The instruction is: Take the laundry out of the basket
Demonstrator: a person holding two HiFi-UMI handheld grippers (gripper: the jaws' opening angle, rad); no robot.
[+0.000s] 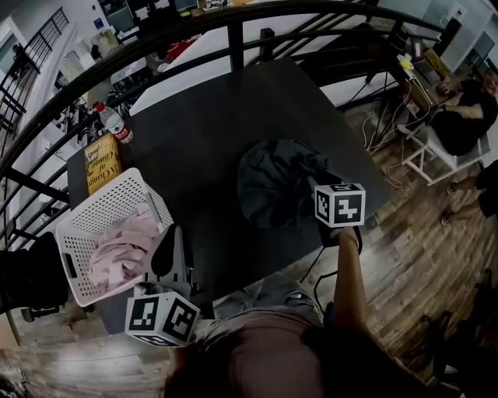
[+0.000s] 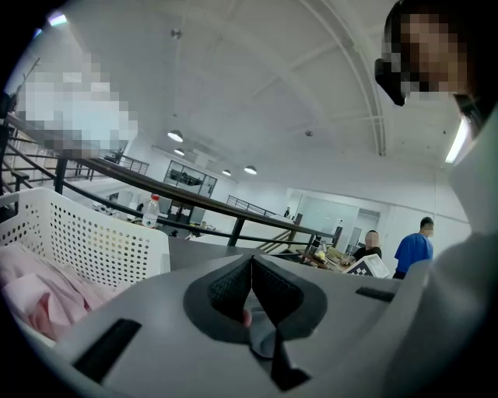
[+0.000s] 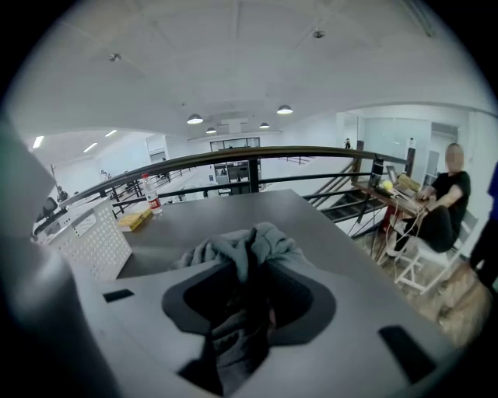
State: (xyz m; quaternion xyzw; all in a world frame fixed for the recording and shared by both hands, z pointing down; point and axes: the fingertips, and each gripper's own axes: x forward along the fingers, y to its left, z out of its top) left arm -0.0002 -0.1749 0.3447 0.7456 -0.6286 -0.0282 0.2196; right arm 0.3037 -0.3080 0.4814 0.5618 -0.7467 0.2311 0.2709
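basket: white plastic, holes all over, parked at the left end of the dark tabletop
pink laundry: not out yet, bunched up inside the basket and filling most of the bottom
grey garment: already out, lying in a crumpled heap on the tabletop, well to the right of the basket and near the front right edge
right gripper: sits at the near right side of the heap; jaws a little apart, with a raised fold of the grey garment standing between them, and it doesn't look squeezed
left gripper: just beside the basket's near right corner, tilted up and away from the person; jaws pressed together, no cloth between them
book: yellow, flat on the tabletop just behind the basket
bottle: clear with a red cap, right past the book at the far left corner
railing: black, curves around the far side of the tabletop
person: dark top, seated off to the far right on the wood floor
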